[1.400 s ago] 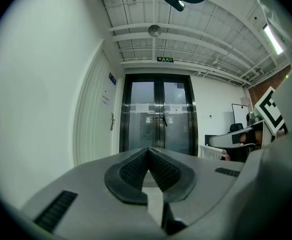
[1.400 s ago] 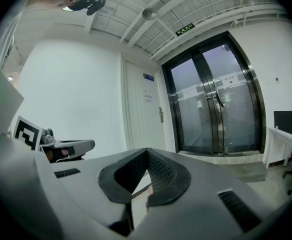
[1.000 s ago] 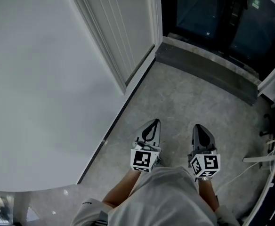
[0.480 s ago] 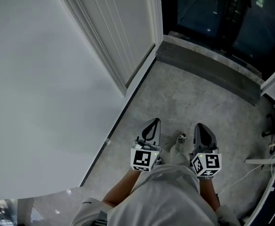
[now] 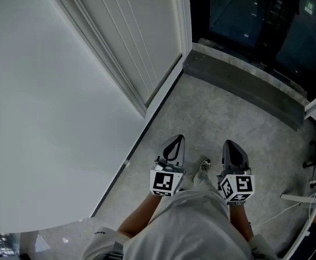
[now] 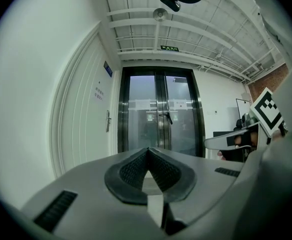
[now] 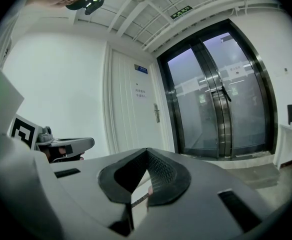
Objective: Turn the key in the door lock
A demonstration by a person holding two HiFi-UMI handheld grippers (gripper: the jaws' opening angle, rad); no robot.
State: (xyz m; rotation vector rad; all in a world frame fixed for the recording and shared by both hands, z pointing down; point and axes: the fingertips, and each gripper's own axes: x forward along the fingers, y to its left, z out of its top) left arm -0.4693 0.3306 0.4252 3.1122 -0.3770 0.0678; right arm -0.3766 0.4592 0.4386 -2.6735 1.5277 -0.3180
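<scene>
Left tongs [image 5: 175,141] and right tongs [image 5: 230,145], both shut and empty, carried nearer the white panelled door [image 5: 131,31] across the grey floor [image 5: 217,112]; lock still unreached.

Bare floor [image 5: 217,118] is lying open toward 12 o'clock; wall [image 5: 55,118] is closing off 9, door [image 5: 131,37] is standing shut at 11, sill [image 5: 244,83] is crossing at 1.

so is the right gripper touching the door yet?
Apart. Head view shows the right gripper over floor, well short of the door.
</scene>
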